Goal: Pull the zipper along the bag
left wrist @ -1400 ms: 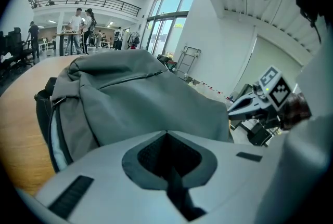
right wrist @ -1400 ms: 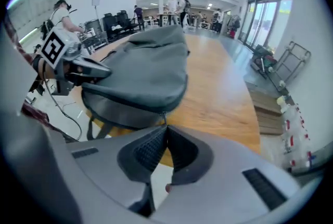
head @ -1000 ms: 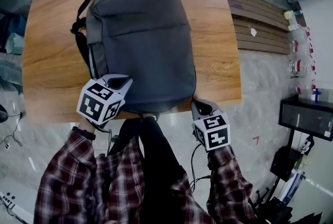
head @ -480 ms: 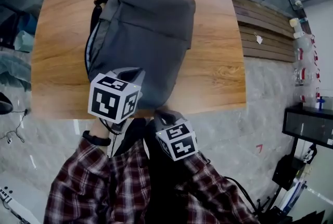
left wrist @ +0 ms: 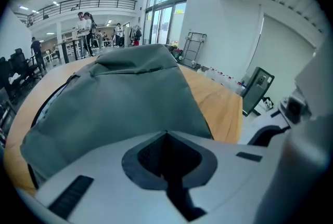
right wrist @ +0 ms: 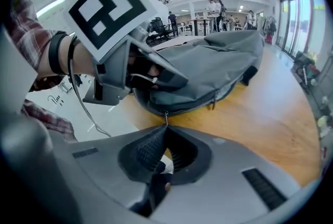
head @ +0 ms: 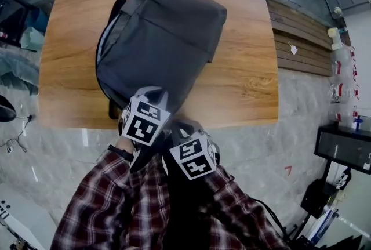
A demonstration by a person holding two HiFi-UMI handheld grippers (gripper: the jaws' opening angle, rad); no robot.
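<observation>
Wooden bench [head: 243, 69] in an open hall carries a grey bag [head: 162, 34], its near end at the front edge and partly covered from above by both marker cubes. The left claw [left wrist: 166, 133] is closed and seems to pinch the bag's near fabric, though its own tips hide the contact. The right claw [right wrist: 166, 129] is clamped on the thin zipper pull [right wrist: 166, 115] at the bag's rim, where the zipper's line is hard to follow.

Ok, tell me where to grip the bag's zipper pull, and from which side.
Grip the thin zipper pull by its free end, from the table edge nearest you: it sticks out of the bag toward that side, where the right gripper pinches it.
</observation>
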